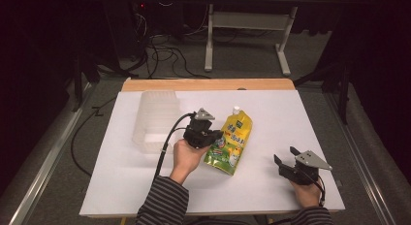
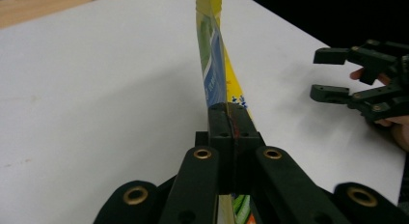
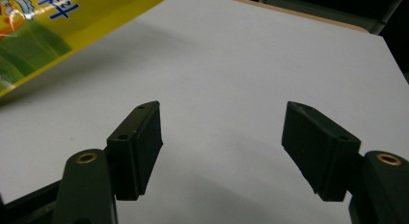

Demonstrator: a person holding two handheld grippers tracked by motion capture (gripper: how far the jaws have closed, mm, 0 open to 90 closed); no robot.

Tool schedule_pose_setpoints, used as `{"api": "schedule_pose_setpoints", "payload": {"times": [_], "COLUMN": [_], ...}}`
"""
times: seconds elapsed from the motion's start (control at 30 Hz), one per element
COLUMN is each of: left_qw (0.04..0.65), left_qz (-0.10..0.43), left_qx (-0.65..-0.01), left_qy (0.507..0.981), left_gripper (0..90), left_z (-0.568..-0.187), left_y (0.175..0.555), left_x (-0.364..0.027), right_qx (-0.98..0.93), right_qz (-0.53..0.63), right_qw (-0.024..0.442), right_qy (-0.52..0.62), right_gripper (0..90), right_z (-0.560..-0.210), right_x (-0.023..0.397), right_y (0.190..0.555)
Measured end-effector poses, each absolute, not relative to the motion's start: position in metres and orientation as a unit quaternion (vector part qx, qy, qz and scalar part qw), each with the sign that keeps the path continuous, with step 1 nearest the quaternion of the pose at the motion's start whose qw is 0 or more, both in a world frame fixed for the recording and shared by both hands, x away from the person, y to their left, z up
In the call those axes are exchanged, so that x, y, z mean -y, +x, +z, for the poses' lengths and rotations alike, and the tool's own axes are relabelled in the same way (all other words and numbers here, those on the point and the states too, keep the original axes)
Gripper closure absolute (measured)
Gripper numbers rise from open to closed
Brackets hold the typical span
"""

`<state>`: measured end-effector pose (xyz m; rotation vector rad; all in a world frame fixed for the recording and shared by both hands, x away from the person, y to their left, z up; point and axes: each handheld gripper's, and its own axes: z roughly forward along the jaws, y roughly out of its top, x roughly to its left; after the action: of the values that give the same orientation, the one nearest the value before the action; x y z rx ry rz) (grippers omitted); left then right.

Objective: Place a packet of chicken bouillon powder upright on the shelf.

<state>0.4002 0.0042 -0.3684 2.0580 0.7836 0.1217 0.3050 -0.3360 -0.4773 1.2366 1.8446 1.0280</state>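
The left claw (image 1: 213, 136) is clenched on the side edge of the yellow pouch (image 1: 233, 140), which sits mid-desk (image 1: 121, 186), probably to lift or steady it. The right claw (image 1: 286, 159) waits released, well apart, near the desk's right edge.

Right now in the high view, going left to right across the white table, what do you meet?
Clear plastic container → left gripper, its fingers shut on the pouch's edge → yellow spouted pouch → right gripper, fingers open over bare table.
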Motion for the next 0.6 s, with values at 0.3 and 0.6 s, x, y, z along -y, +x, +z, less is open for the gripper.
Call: {"api": "schedule_pose_setpoints", "payload": {"times": [0.3,0.6], "left_qw": [0.46,0.486], "left_qz": [0.068,0.064], "left_qx": [-0.291,-0.289], "left_qy": [0.836,0.822], "left_gripper": [90.0,90.0], "left_z": [-0.349,-0.336], "left_y": [0.385,0.379], "left_x": [-0.013,-0.036], "right_qx": [-0.709,-0.709], "right_qz": [0.396,0.395], "right_qw": [0.341,0.341], "right_qy": [0.475,0.475], "right_gripper": [31.1,31.2], "right_z": [-0.477,-0.477], "right_x": [0.336,0.336], "right_y": [0.305,0.305]}}
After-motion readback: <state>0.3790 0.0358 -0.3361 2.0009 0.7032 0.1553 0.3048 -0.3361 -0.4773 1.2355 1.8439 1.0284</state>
